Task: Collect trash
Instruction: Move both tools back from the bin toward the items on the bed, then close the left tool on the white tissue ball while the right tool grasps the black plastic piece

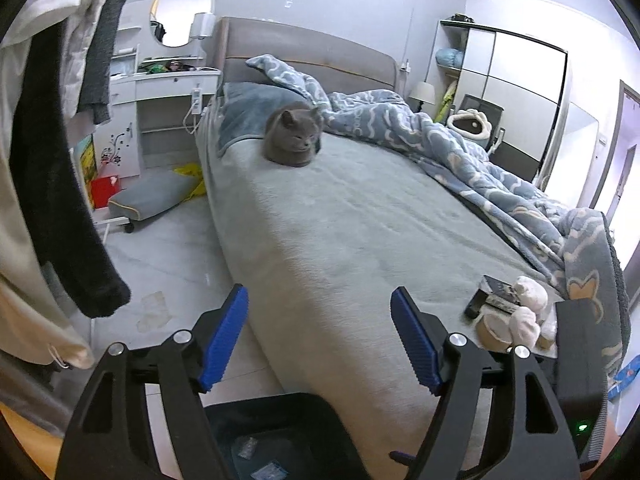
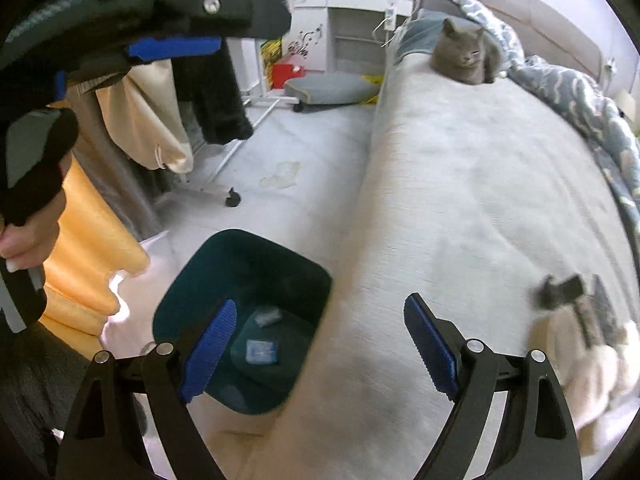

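Note:
A dark teal bin [image 2: 244, 248] stands on the floor against the bed's near side, with a few small clear and blue wrappers [image 2: 262, 350] at its bottom. In the left wrist view only the bin's [image 1: 280, 404] far rim shows, at the bottom edge. My left gripper [image 1: 320, 296] is open over the bed's edge with nothing between its fingers. My right gripper [image 2: 320, 304] is open above the bin and the bed's side, also holding nothing. A pile of crumpled tissues [image 1: 528, 300], a tape roll [image 1: 494, 330] and a dark box [image 1: 498, 290] lies on the bed at the right.
A grey cat [image 1: 292, 136] sits on the grey bed sheet [image 1: 360, 220], beside a bunched blue quilt [image 1: 460, 136]. Clothes [image 1: 52, 160] hang from a wheeled rack at the left. A grey cushion [image 1: 154, 194] and a pale patch [image 1: 154, 310] lie on the floor.

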{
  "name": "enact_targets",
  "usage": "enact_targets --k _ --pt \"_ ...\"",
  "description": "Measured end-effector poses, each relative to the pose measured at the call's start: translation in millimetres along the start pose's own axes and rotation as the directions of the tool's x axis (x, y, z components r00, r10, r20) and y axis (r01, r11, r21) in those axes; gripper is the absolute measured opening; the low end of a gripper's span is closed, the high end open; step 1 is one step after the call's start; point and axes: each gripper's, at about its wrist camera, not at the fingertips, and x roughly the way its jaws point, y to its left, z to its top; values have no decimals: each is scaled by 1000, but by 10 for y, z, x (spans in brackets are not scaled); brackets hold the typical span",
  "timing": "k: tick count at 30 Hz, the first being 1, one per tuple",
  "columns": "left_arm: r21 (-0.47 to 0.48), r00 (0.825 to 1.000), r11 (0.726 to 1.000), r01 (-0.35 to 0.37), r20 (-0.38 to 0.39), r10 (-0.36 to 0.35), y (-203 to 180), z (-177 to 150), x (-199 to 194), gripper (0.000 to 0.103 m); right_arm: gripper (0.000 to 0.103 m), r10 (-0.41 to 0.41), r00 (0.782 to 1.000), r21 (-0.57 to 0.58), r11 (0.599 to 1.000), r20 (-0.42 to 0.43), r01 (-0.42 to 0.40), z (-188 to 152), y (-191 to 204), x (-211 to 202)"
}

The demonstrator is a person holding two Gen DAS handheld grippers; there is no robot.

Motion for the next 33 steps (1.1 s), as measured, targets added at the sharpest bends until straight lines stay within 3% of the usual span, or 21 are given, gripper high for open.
enact_targets --k 10,20,26,33 --pt "51 999 998 47 -23 -46 -535 -2 204 81 87 -79 996 46 996 37 78 -322 -436 -406" --pt "107 993 988 109 -53 -104 -1067 -77 389 85 87 -145 986 166 978 85 129 -662 -911 -779" --pt "139 985 977 164 -75 -155 -1421 -114 493 87 87 -215 972 222 956 91 191 -882 -1181 -940" --pt "161 969 959 232 -119 -215 -1817 -198 639 87 87 -242 968 277 937 70 214 -1177 -1476 -1050"
